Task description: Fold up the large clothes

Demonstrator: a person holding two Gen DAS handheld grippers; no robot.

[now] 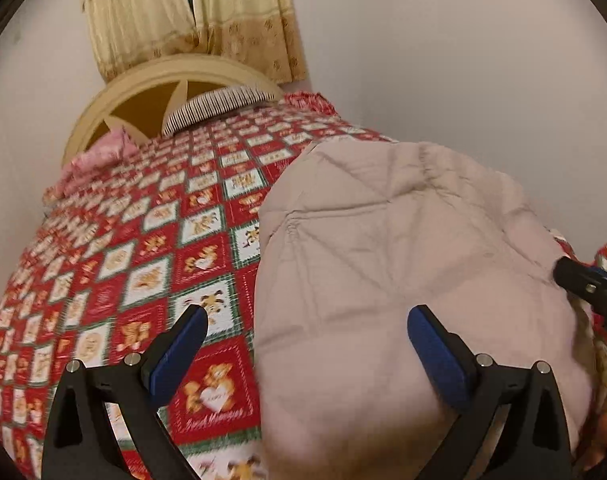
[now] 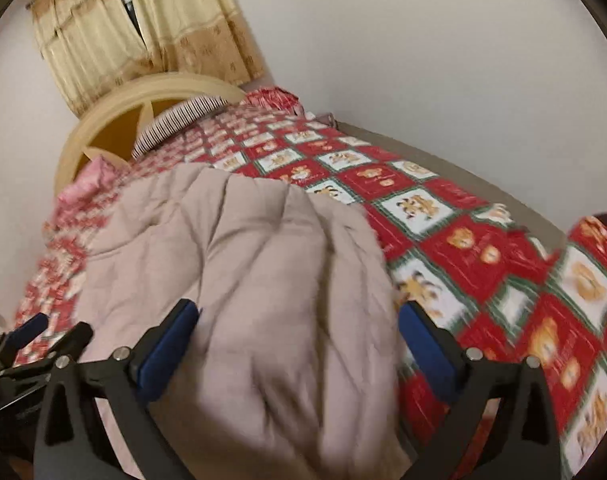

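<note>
A beige quilted garment [image 1: 403, 248] lies folded on the bed, right of centre in the left wrist view and centre-left in the right wrist view [image 2: 239, 272]. My left gripper [image 1: 307, 320] is open above the garment's left edge, holding nothing. My right gripper [image 2: 299, 316] is open above the garment's near right part, holding nothing. The right gripper also shows at the right edge of the left wrist view [image 1: 583, 284]. The left gripper shows at the lower left of the right wrist view [image 2: 31, 336].
The bed has a red, white and green teddy-bear patterned cover [image 1: 143, 248]. A cream headboard [image 1: 151, 92], a striped pillow [image 1: 219, 104] and a pink pillow [image 1: 99, 156] are at the far end. Yellow curtains [image 1: 183, 12] hang behind. A white wall [image 1: 463, 60] runs along the right.
</note>
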